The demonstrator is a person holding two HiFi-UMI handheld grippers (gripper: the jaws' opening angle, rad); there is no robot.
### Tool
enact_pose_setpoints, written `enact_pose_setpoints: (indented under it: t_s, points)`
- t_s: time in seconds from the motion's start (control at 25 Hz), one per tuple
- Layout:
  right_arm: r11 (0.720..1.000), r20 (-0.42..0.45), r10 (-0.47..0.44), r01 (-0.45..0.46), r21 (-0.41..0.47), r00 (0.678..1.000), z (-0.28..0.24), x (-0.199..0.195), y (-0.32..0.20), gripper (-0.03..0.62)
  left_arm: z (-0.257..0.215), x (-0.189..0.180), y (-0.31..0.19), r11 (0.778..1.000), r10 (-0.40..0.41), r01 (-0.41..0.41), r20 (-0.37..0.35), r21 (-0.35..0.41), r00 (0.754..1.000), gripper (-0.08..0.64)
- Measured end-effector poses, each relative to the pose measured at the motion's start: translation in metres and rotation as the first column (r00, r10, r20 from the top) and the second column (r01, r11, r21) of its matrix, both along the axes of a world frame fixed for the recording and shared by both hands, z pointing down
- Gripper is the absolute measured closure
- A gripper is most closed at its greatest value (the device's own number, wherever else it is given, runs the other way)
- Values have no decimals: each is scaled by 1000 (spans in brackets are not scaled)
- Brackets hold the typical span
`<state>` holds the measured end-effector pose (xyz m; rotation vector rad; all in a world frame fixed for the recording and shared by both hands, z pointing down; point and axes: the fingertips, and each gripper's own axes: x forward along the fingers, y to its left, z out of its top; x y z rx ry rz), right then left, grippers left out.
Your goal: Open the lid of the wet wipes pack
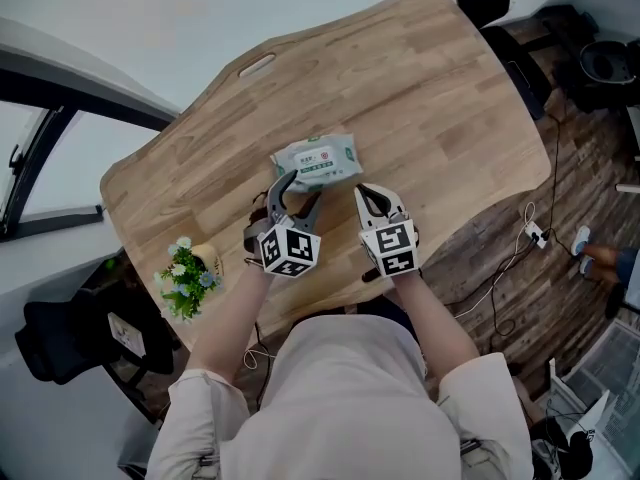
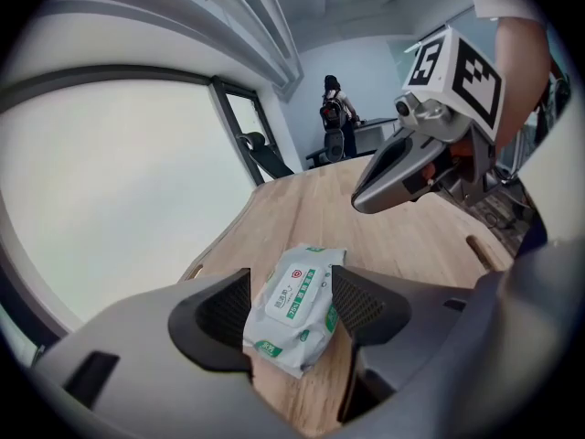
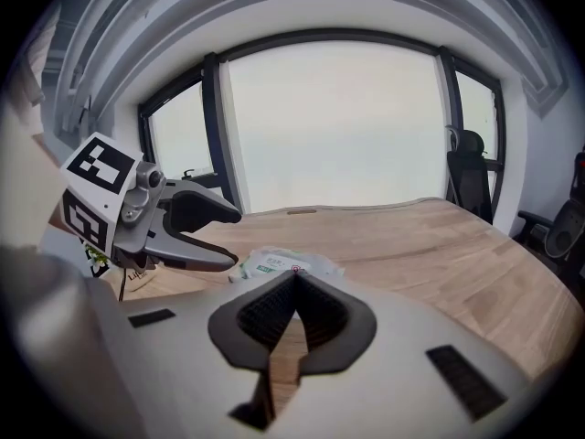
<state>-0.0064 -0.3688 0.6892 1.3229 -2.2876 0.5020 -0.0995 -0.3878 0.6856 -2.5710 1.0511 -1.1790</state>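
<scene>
A wooden table (image 1: pixel 450 118) carries a wet wipes pack (image 1: pixel 318 162) and a small flower pot (image 1: pixel 190 273).

Your head camera looks steeply down on the counter (image 1: pixel 420 98) from above your shoulders. The camera on your left tongs (image 1: pixel 300 190) sits low, close to the wipes pack (image 1: pixel 318 162), facing along the counter; the one on your right tongs (image 1: pixel 362 193) faces the windows (image 3: pixel 338 126). All three views share the pack.
</scene>
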Motion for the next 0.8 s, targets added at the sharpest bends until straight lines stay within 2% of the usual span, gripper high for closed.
enact_pose_setpoints:
  t_s: [0.24, 0.48, 0.8]
  points:
    - [999, -15, -13, 13, -43, 1000, 19, 0, -9, 584, 25, 11, -14, 999, 45, -44, 76, -22, 996, 275]
    - [996, -26, -2, 0, -84, 1000, 40, -2, -25, 584, 46, 13, -30, 995, 102, -96, 167, -39, 981, 275]
    - [991, -39, -15, 9, -135, 999, 59, -11, -37, 584, 69, 13, -35, 991, 126, -113, 212, -73, 969, 275]
